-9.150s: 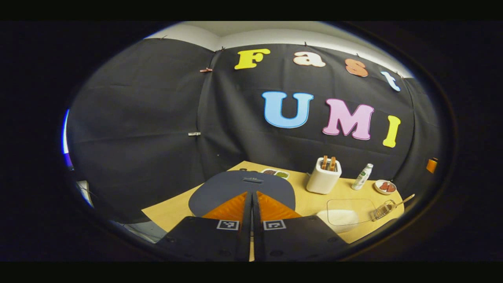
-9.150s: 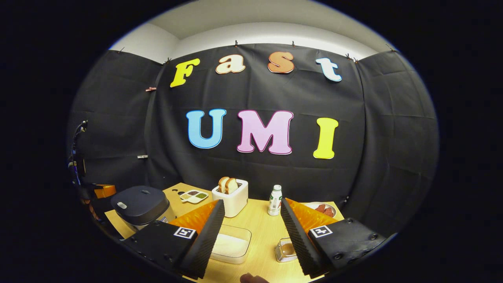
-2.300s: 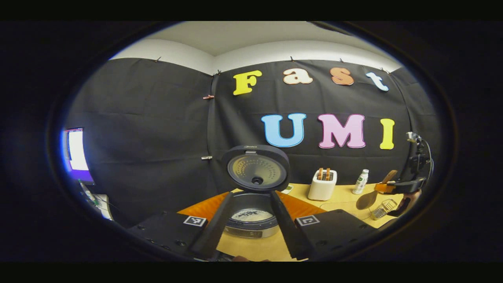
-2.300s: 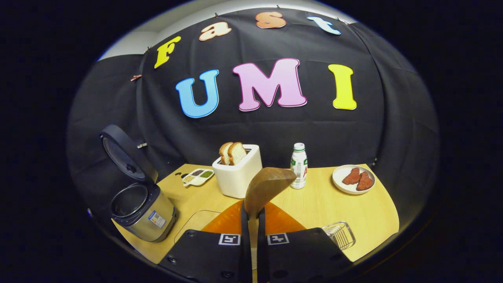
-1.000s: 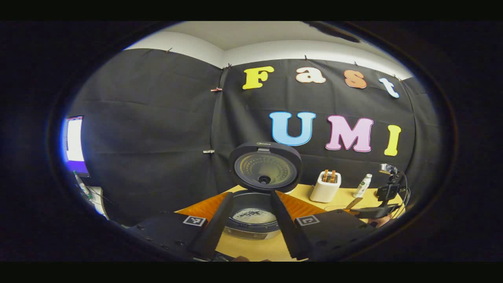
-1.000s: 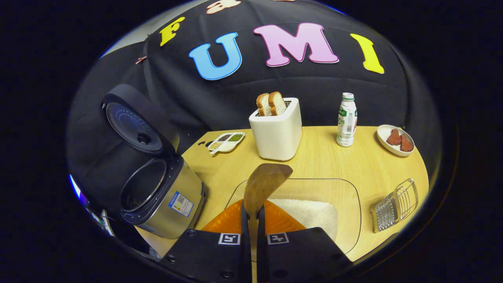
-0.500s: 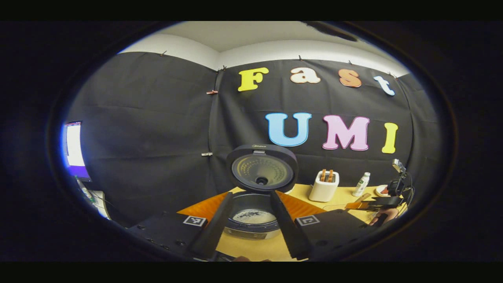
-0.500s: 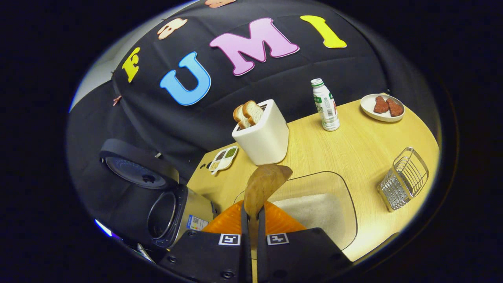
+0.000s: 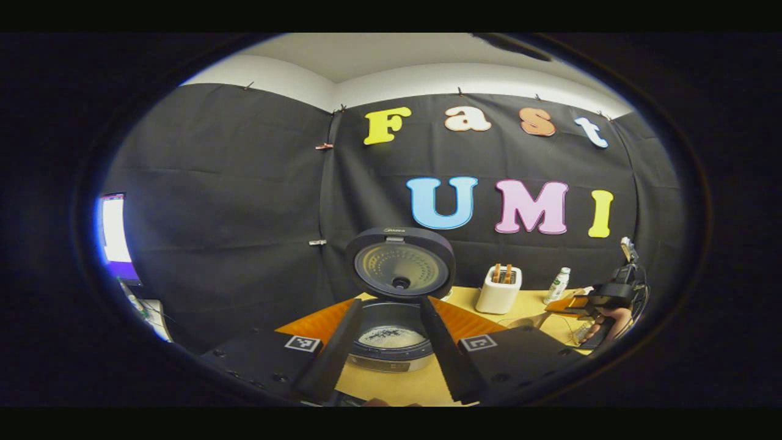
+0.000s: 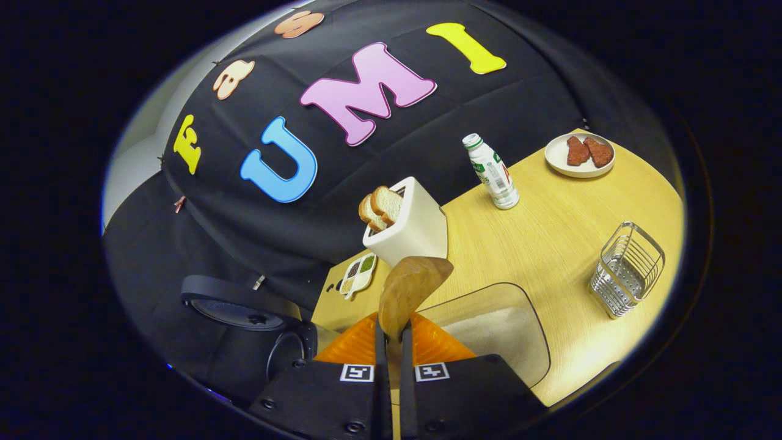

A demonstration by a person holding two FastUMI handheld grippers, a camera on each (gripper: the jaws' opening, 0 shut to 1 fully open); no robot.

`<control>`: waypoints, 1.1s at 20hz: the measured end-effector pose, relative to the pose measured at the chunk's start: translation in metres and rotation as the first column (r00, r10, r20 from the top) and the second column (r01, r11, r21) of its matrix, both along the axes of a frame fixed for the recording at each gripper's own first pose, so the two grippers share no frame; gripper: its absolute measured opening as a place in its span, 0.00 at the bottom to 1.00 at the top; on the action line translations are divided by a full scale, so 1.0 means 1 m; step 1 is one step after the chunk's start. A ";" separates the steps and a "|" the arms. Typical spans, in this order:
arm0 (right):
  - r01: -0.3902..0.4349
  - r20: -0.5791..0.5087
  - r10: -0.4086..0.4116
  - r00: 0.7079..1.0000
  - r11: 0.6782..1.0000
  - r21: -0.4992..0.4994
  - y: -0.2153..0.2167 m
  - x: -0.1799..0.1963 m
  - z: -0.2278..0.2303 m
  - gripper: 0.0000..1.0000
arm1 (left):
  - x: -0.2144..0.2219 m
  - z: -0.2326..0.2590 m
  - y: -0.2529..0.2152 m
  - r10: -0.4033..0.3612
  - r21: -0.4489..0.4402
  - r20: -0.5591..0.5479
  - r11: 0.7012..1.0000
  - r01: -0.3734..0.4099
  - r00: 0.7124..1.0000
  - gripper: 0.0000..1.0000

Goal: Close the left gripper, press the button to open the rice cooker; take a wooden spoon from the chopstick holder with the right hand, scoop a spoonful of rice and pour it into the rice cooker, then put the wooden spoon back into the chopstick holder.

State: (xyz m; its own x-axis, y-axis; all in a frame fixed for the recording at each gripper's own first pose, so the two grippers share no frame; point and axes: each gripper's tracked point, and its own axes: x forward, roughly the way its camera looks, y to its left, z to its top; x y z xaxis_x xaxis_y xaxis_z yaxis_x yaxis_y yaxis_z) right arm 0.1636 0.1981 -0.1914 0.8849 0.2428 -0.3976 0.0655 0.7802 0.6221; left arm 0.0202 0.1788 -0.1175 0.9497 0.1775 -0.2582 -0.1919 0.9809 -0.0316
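1. Wooden spoon (image 10: 410, 292): the right tool (image 10: 391, 342) is clamped on its handle, both fingers pressing; the bowl juts forward above the near edge of the clear rice tray (image 10: 525, 318).
2. It looks light and stiff, with a smooth handle that could twist under load, so a hold low on the handle seems soundest.
3. Loose rice (image 10: 489, 336) in the tray would likely spill from a tilted bowl.
4. Rice cooker (image 9: 391, 339) stands on the bench (image 10: 568, 226), lid (image 9: 400, 270) up; the left tool (image 9: 391, 360) hangs before it, fingers spread, gripping nothing.
5. Toaster (image 10: 406, 229) with bread stands just behind the tray; a bottle (image 10: 492, 174), a plate (image 10: 579, 157), a seasoning dish (image 10: 357, 275) lie farther off.
6. Wire chopstick holder (image 10: 626, 269) sits right of the tray, apart from it.
7. The tray wall and cooker rim seem the likeliest snags.
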 end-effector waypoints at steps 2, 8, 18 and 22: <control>-0.021 0.020 0.021 1.000 1.000 0.002 0.009 0.002 0.013 0.10 | -0.001 -0.001 0.001 0.001 -0.006 0.001 1.000 -0.001 1.000 0.69; -0.112 0.067 0.110 0.992 0.994 0.017 0.061 0.009 0.047 0.10 | -0.003 -0.002 0.007 0.015 -0.025 0.013 1.000 -0.015 1.000 0.69; -0.332 0.133 0.341 0.931 0.939 -0.085 0.186 0.011 0.069 0.10 | -0.003 -0.004 0.025 0.052 -0.033 0.012 0.998 -0.052 0.999 0.69; -0.390 0.158 0.422 0.893 0.899 -0.199 0.219 0.010 0.065 0.10 | -0.002 -0.008 0.029 0.059 -0.046 0.009 0.997 -0.058 0.998 0.67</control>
